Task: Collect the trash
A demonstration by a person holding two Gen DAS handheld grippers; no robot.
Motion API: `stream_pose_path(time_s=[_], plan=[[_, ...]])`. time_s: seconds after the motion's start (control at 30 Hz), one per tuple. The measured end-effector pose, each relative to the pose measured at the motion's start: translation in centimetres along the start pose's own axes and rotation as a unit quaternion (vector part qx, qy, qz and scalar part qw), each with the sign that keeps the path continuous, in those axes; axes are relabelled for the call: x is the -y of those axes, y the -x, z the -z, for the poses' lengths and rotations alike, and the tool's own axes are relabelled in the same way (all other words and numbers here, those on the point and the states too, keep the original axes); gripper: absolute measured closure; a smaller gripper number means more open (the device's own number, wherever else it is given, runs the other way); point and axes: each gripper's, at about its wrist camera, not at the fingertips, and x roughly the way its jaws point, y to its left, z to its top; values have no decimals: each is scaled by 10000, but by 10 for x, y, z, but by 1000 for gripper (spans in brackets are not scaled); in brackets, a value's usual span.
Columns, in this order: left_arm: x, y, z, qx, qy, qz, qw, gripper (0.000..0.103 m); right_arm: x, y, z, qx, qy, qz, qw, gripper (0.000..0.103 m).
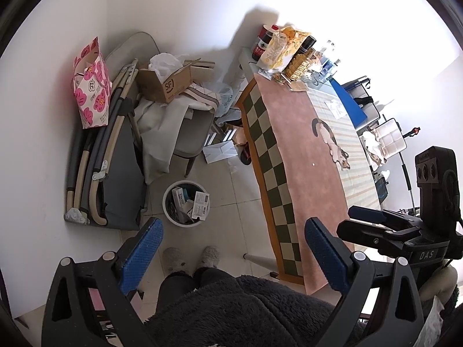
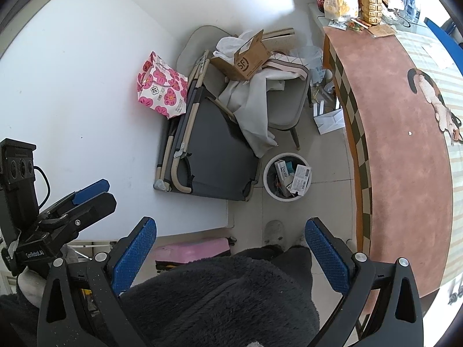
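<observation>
White bin on floor holds small boxes, one reads "Doctor". Cardboard box w/ white plastic, marked "SF". Left gripper & right gripper both wide, empty.

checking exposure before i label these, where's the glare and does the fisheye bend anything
Left wrist view: the window side at top right is blown out, washing out the bottles at the far end of the table, whose edge bows. Right wrist view: a bright light patch on the wall, glare at the top right corner, the table edge curves strongly; the trash bin stays sharp.
</observation>
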Motion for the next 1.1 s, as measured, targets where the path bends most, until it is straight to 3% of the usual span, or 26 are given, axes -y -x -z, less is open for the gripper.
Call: stream_pose_path(time_s=[1.1], plan=[[-4,1,-1,1,-6,22,10000,3,-8,-5,-2,-16,-40,-17,10000,0]])
